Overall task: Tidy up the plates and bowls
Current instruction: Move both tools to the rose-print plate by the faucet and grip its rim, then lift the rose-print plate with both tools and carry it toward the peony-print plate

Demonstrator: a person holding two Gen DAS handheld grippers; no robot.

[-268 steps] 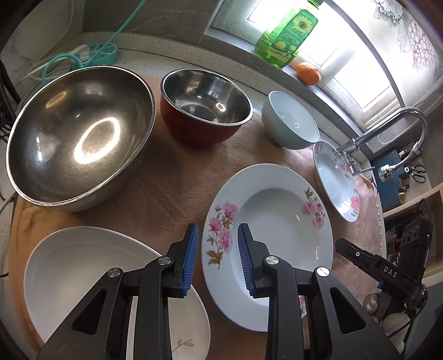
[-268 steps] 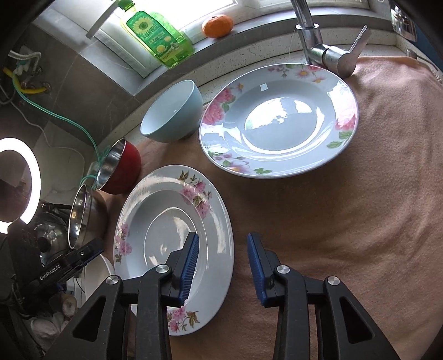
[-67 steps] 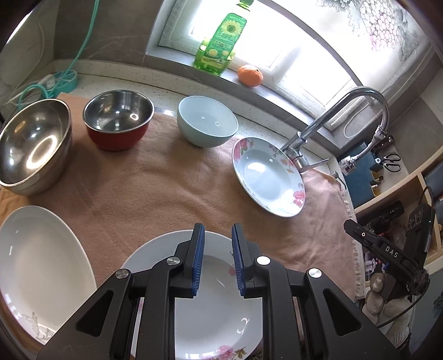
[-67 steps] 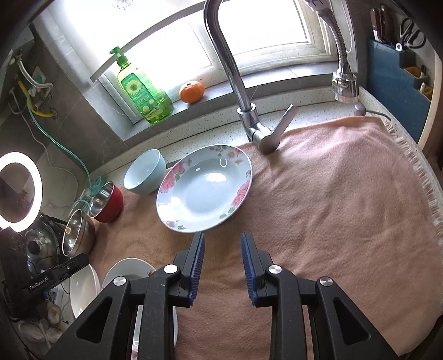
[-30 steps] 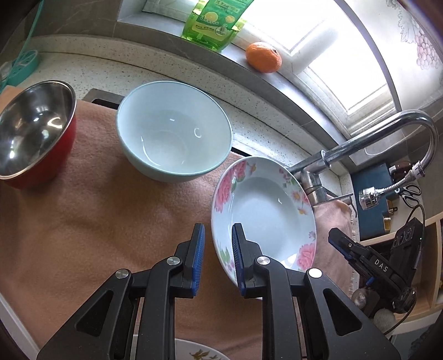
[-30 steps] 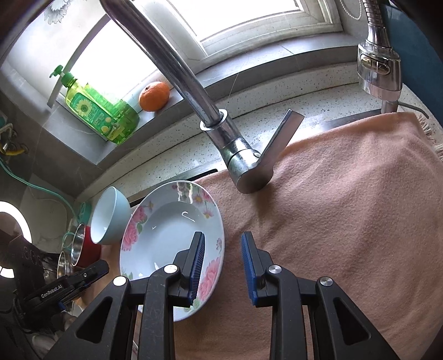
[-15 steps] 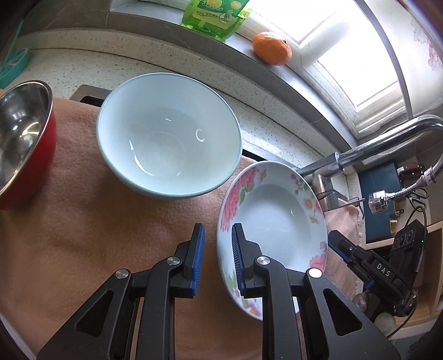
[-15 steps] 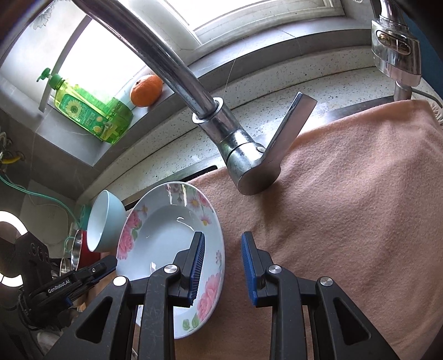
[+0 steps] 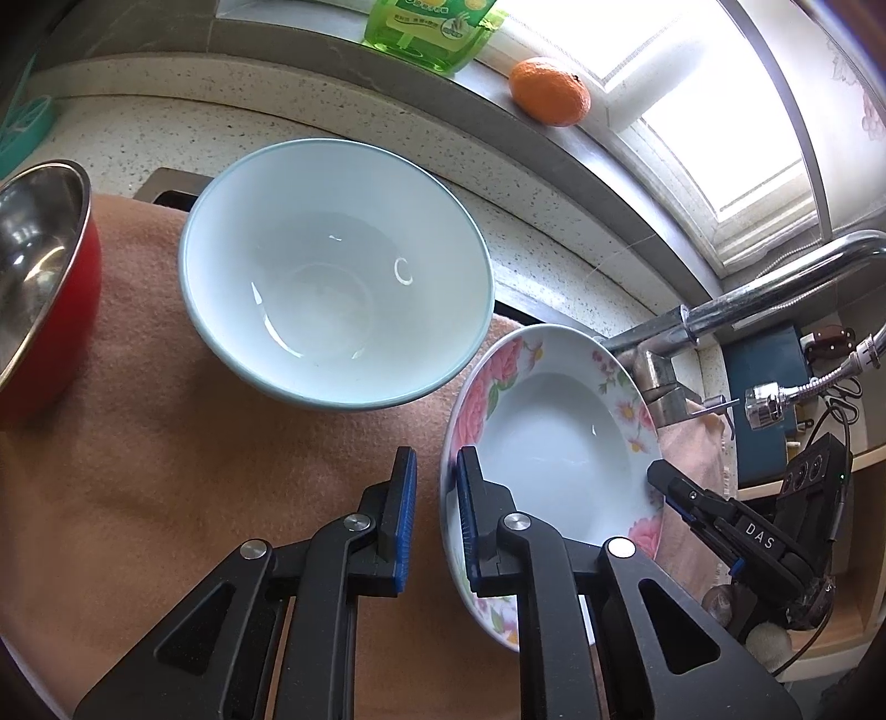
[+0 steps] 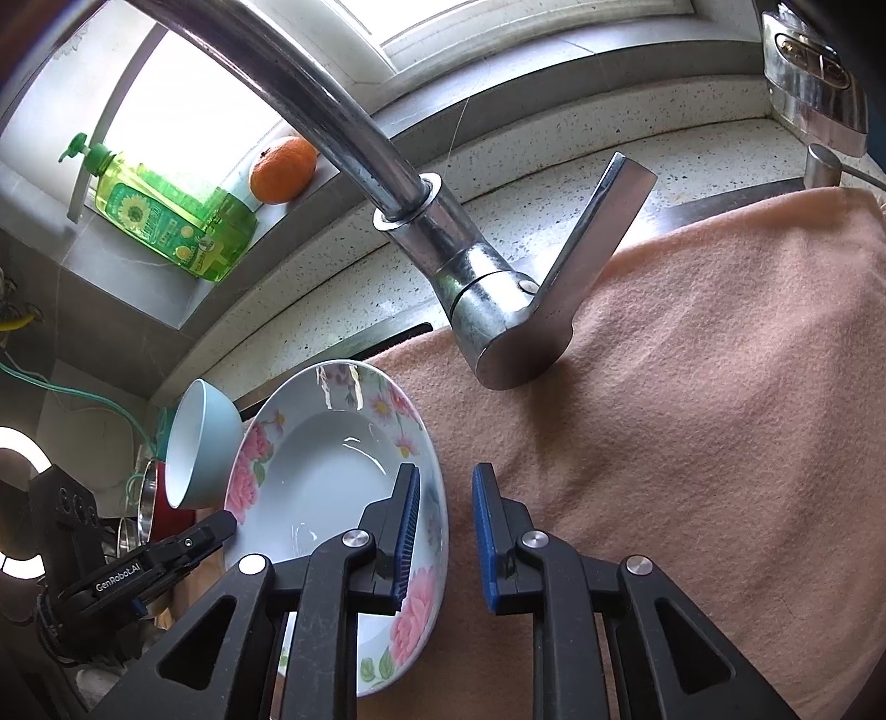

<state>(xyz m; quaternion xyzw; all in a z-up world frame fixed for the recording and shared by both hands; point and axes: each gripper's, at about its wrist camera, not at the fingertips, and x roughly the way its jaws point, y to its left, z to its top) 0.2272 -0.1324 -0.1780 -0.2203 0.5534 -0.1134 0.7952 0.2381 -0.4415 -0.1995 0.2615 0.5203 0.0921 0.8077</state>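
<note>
The floral plate [image 9: 554, 443] lies on the peach cloth [image 9: 166, 471] spread over the worktop [image 9: 166, 127]. It is close to the cloth's far edge, with its back rim just beside the base of the chrome faucet [image 10: 470, 277].

The left gripper [image 9: 436, 459] slants down steeply over the plate's left rim. One blue-padded finger is over the bare cloth and the other is inside the plate, against the flowered border. The rim stands between the jaws, which have just been closing. A strip of cloth shows between the outer pad and the rim, so the plate is straddled and not clamped.

The right gripper [image 10: 447, 476] comes down at much the same slant on the opposite rim. Its left finger is over the plate's inner slope and its right finger is over the cloth. These jaws have also just been closing with the rim between them, and a gap shows on the outer side here too. The two tools face each other across the plate, and each shows as a black shape at the edge of the other's view.

A pale blue bowl [image 9: 332, 266] sits just left of the plate; whether the two touch cannot be told. A red bowl [image 9: 39, 277] with a steel inside stands farther left. On the windowsill behind are an orange [image 9: 548, 91] and a green soap bottle [image 9: 426, 27].
</note>
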